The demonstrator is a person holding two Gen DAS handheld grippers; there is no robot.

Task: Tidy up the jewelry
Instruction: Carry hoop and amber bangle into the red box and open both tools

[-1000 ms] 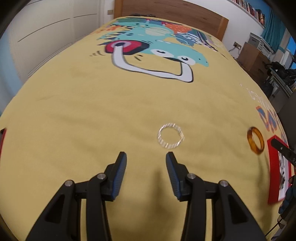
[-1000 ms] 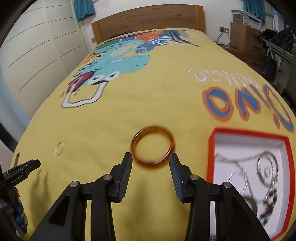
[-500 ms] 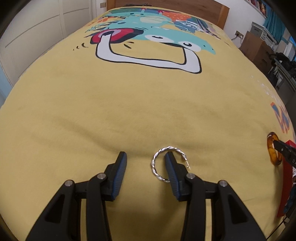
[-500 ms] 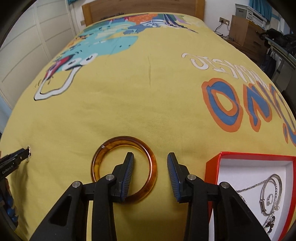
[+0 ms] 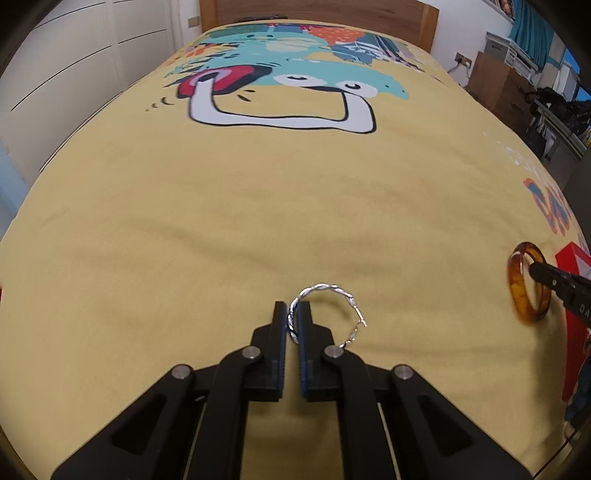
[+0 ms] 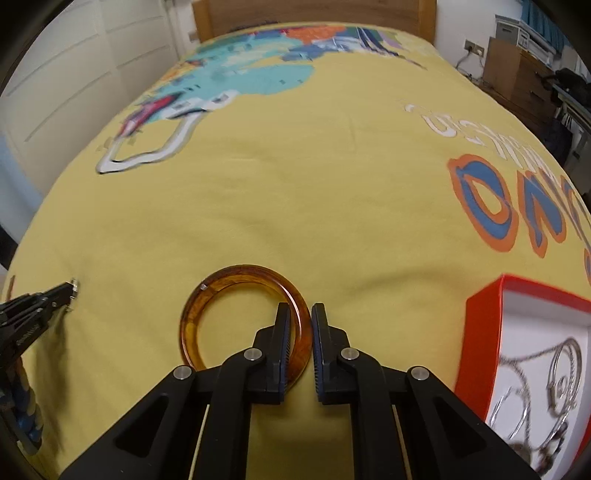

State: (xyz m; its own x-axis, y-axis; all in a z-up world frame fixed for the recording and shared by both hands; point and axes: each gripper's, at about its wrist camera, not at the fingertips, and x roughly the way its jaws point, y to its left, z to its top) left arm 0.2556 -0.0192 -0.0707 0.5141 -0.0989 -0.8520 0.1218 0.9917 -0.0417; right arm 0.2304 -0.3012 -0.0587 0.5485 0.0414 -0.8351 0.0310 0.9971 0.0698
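My left gripper [image 5: 291, 314] is shut on the left side of a twisted silver bangle [image 5: 328, 288] that lies on the yellow bedspread. My right gripper [image 6: 298, 317] is shut on the right side of an amber bangle [image 6: 221, 284], also on the bedspread. The amber bangle shows in the left wrist view [image 5: 517, 280] at far right with the right gripper's tip on it. The left gripper shows in the right wrist view [image 6: 70, 291] at far left. A red box [image 6: 484, 310] with a white inside holds silver chains and a bangle [image 6: 561, 373].
The bedspread [image 5: 221, 203] carries a cartoon print toward the wooden headboard [image 5: 317, 11]. White wardrobe doors [image 5: 74, 55] stand left of the bed. A wooden cabinet and cluttered furniture [image 6: 517, 70] stand to the right.
Both grippers have shut: the left on the silver bangle's left side, the right on the amber bangle's right side. Both were open around the bangles half a second ago.
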